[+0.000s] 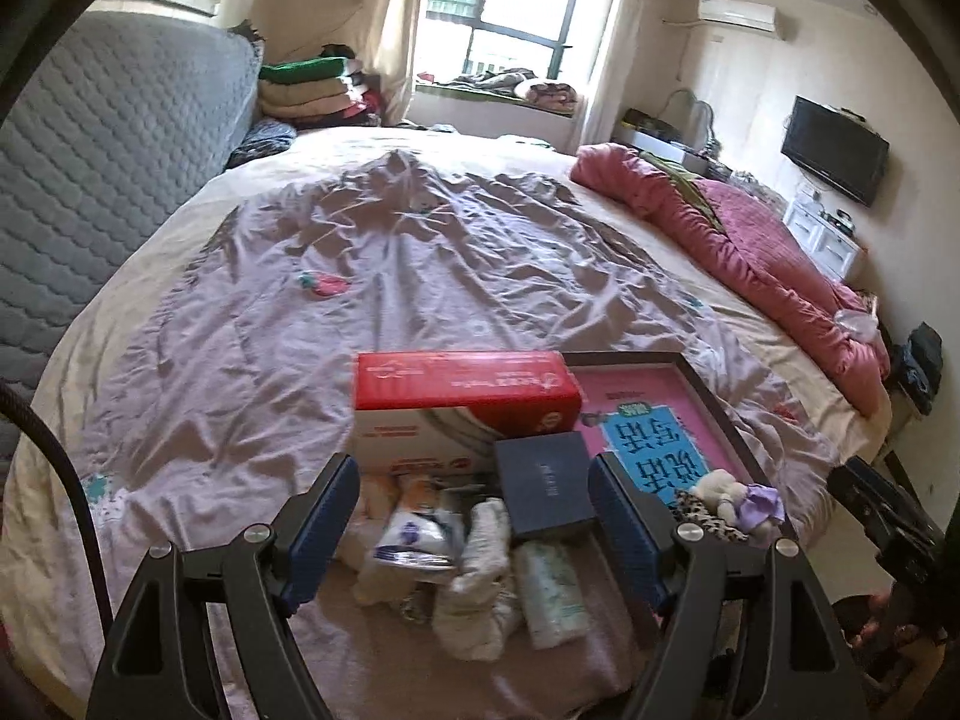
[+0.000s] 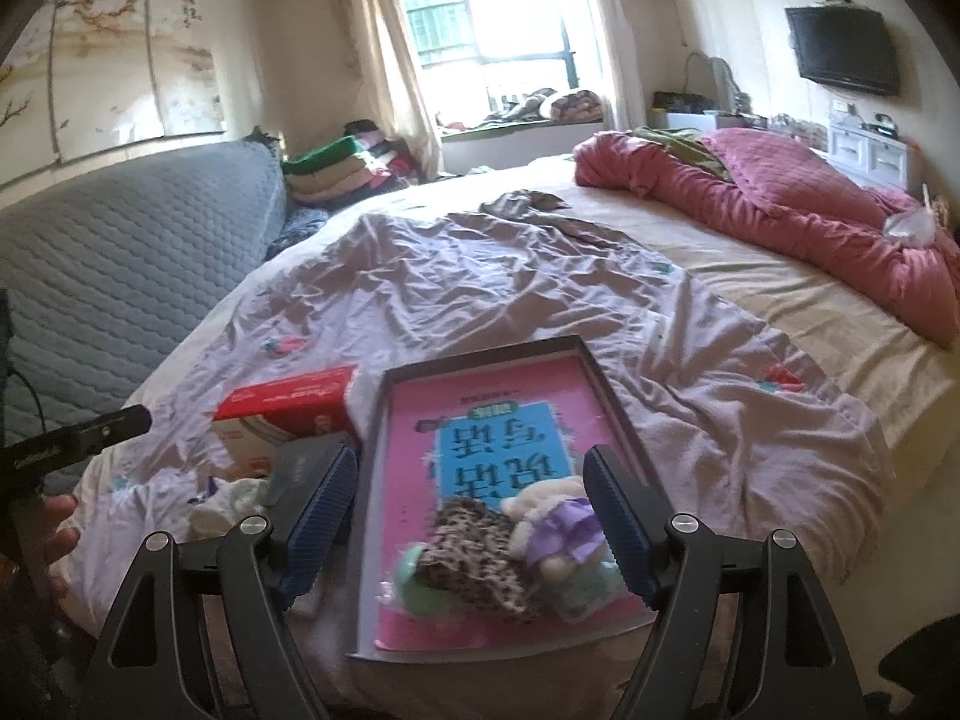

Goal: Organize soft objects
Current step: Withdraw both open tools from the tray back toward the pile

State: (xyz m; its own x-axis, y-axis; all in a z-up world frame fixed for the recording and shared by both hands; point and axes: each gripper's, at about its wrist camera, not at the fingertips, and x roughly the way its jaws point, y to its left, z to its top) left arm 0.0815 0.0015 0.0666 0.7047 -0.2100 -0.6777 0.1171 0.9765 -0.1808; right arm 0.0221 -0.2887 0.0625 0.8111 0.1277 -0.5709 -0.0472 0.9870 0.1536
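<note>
Both grippers, left [image 1: 474,516] and right [image 2: 468,516], are being held spread and empty; plush toy [image 2: 555,531] on the tray [image 2: 480,354] is best being pinched mid-body.

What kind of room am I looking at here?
A lived-in bedroom, most likely in a home. A large bed with a wrinkled lilac sheet fills most of the view, a rumpled pink quilt lies along its far side, and a television hangs on the wall near the window.
</note>
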